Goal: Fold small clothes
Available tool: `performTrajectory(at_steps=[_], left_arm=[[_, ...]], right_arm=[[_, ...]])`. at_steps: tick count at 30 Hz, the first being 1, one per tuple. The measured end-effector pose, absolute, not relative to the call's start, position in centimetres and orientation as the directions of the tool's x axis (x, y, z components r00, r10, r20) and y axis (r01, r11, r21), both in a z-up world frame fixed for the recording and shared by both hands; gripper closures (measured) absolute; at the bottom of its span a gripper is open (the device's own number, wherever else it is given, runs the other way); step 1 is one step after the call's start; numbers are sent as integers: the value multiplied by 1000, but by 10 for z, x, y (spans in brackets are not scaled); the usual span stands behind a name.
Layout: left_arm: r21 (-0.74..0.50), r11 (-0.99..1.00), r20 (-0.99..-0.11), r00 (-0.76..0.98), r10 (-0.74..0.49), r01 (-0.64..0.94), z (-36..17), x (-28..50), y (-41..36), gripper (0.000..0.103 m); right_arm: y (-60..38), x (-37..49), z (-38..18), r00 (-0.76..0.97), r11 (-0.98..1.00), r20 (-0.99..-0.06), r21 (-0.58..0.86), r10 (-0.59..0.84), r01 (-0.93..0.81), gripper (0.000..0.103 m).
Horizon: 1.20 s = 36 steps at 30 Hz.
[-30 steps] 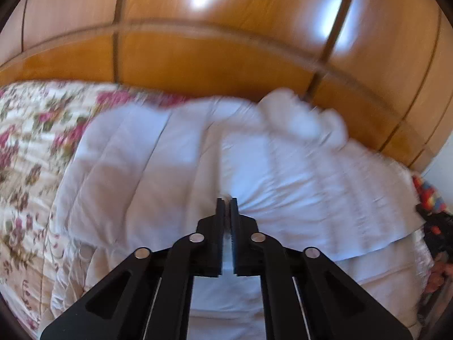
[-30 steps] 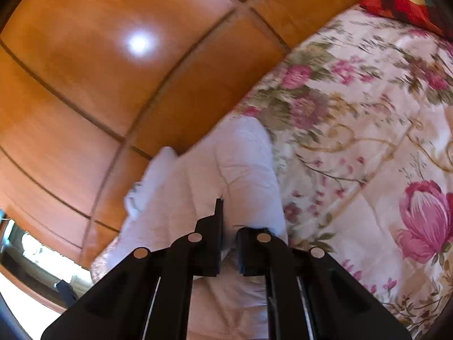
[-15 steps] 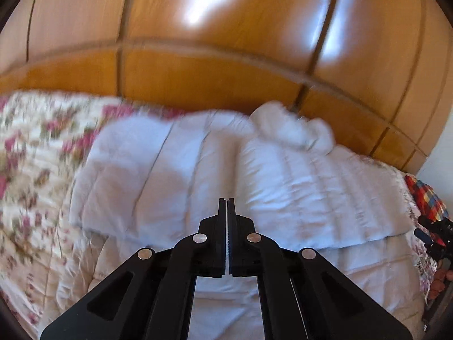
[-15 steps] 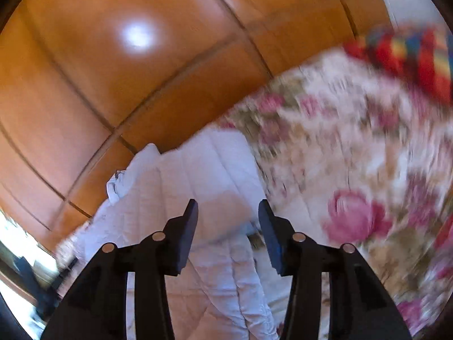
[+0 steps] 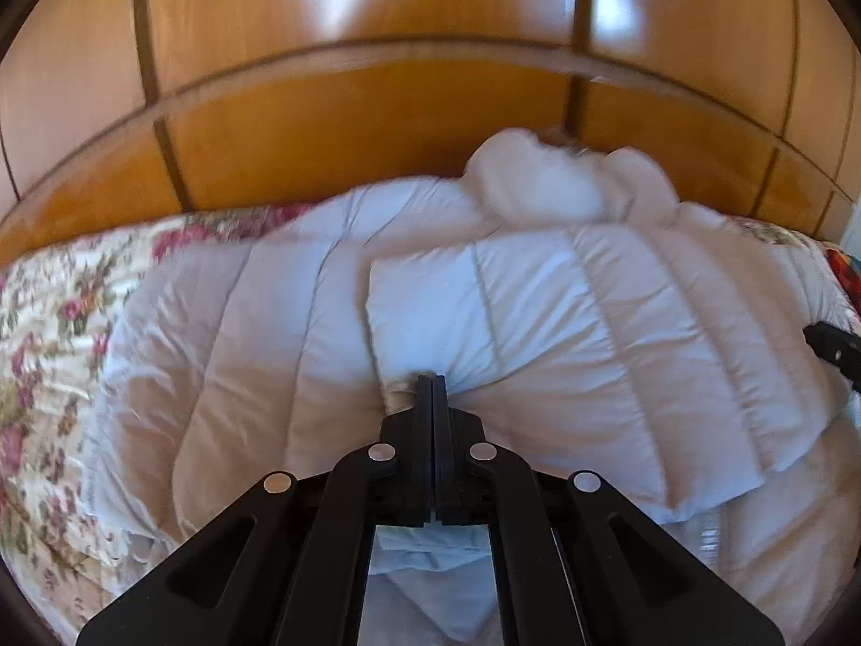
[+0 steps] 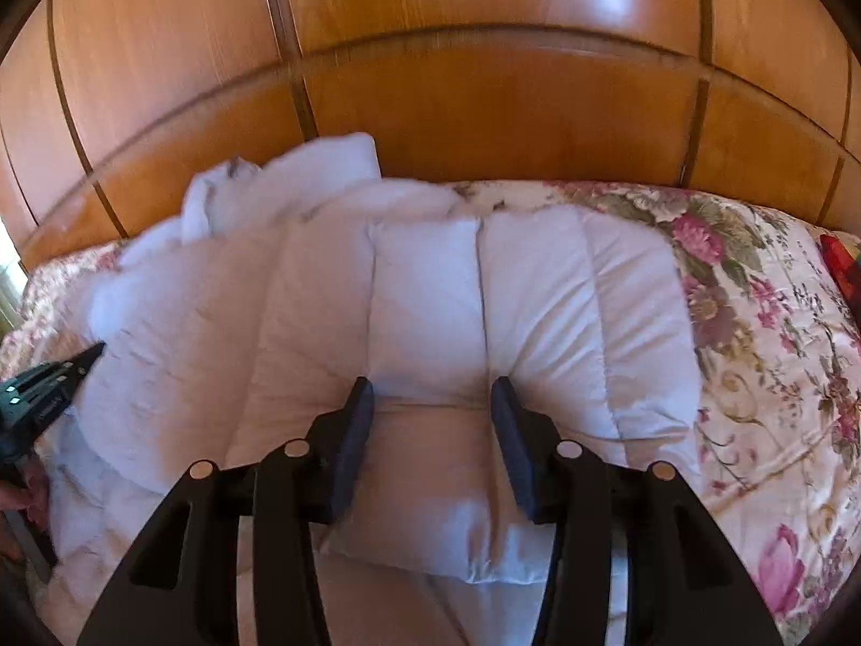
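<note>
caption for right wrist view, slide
Right gripper open over a white quilted jacket on a floral bedspread.

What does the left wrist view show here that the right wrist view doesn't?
Left wrist only: the left gripper shut, pinching an edge of the white jacket. Right wrist only: the right gripper open over the jacket's folded edge, pads clear of it, and a wide stretch of the floral bedspread. Both: the quilted jacket on the bedspread, the wooden panels behind, and the other gripper at the frame edge.
</note>
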<state>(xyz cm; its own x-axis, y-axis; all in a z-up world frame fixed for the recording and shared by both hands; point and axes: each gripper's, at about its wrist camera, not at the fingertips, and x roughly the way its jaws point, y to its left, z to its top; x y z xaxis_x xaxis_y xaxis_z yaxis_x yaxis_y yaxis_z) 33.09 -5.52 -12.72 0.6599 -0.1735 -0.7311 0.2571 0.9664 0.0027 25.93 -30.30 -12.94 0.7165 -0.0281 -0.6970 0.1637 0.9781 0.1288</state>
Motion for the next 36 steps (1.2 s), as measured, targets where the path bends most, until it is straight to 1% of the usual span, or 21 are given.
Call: performTrajectory(at_steps=[2,6,8,9,11,12,14,15,16,17,18,26,32,36], left_arm=[[2,964,-728,661,-181,267,-134,334,-54,103],[54,961,-723,675,-149,270,-138,333,-62,103],[32,960,-719,674,-171,278,-133,329,-57,103],[19,960,-721,669,-180,279,-130,327,-55,103],[-23,962,-733,650,-201,272,-120,317,-44,103],[-39,962,-737,643,-210,270,-115,310,-37,102],[-57,965,-743,634,-213,257,-106,294,-20,86],[-77,966,-744,631,-220,246,-101,284,-8,63],[-96,966,-741,630,-231,241,-98,277,0,34],[-126,966,-731,638,-243,225,-95,265,13,25],[-153,968,-717,652,-248,201,-91,252,29,22],[-248,967,-721,656,-223,56,-86,182,117,22],[-231,973,-739,650,-178,4,-90,145,158,22],[-246,969,-757,622,-201,14,-98,129,169,22]], right_arm=[[-301,263,-136,717,980,-696,114,-41,166,57],[-304,259,-136,718,978,-695,121,-40,171,57],[-305,254,-129,715,974,-698,127,-45,186,55],[-305,251,-124,717,972,-695,130,-50,194,49],[-302,232,-110,731,969,-681,152,-41,196,40],[-301,222,-104,739,968,-673,168,-26,187,40],[-297,196,-94,748,965,-664,196,0,175,40],[-296,188,-92,747,963,-665,205,5,176,40],[-295,174,-90,745,958,-667,222,14,180,40],[-295,162,-89,743,954,-669,237,21,186,40],[-295,153,-87,744,950,-668,248,26,189,40],[-297,71,-94,746,918,-665,323,47,229,40],[-314,24,-107,731,891,-681,354,38,283,40],[-329,-1,-118,724,847,-688,417,55,331,40]])
